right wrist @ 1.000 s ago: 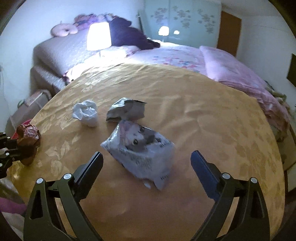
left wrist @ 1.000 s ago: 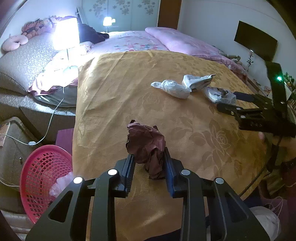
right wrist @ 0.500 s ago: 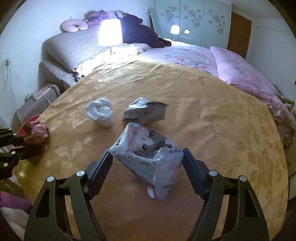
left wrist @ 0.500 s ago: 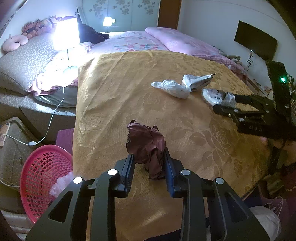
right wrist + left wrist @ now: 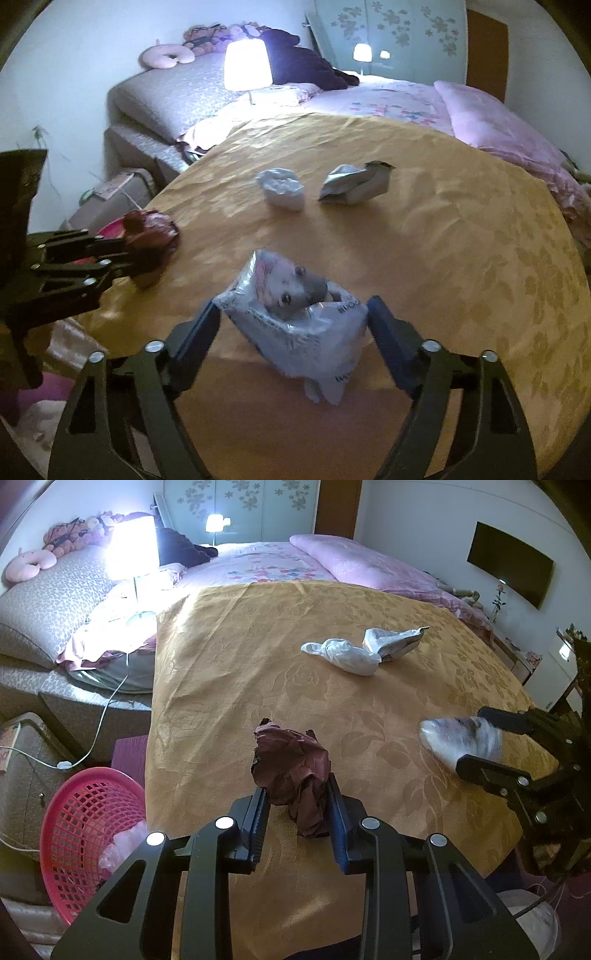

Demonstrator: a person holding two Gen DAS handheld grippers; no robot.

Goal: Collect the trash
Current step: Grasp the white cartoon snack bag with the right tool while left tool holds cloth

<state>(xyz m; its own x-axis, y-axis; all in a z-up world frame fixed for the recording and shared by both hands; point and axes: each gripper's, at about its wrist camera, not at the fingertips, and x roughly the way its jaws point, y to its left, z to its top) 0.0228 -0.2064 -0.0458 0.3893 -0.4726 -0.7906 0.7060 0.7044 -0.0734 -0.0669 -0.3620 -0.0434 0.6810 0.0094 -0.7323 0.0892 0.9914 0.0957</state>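
My left gripper point(image 5: 295, 812) is shut on a crumpled dark red wrapper point(image 5: 291, 771) and holds it over the near edge of the gold bedspread point(image 5: 258, 657). My right gripper point(image 5: 295, 328) is shut on a white plastic packet with a cartoon face point(image 5: 295, 317), lifted off the spread. That packet shows blurred in the left wrist view point(image 5: 460, 740). A crumpled white bag point(image 5: 343, 655) and a silver-grey wrapper point(image 5: 393, 644) lie further up the bedspread. A pink mesh basket point(image 5: 85, 834) stands on the floor at the left.
A lit lamp point(image 5: 133, 550) stands on the bed's left side, with grey pillows point(image 5: 48, 598) and a white cable point(image 5: 107, 709) trailing to the floor. A pink quilt point(image 5: 369, 565) lies at the far end. A dark screen point(image 5: 509, 572) hangs on the right wall.
My right gripper closed on the white packet and has lifted it, moving left toward my left gripper. My left gripper has stayed put with the red wrapper.
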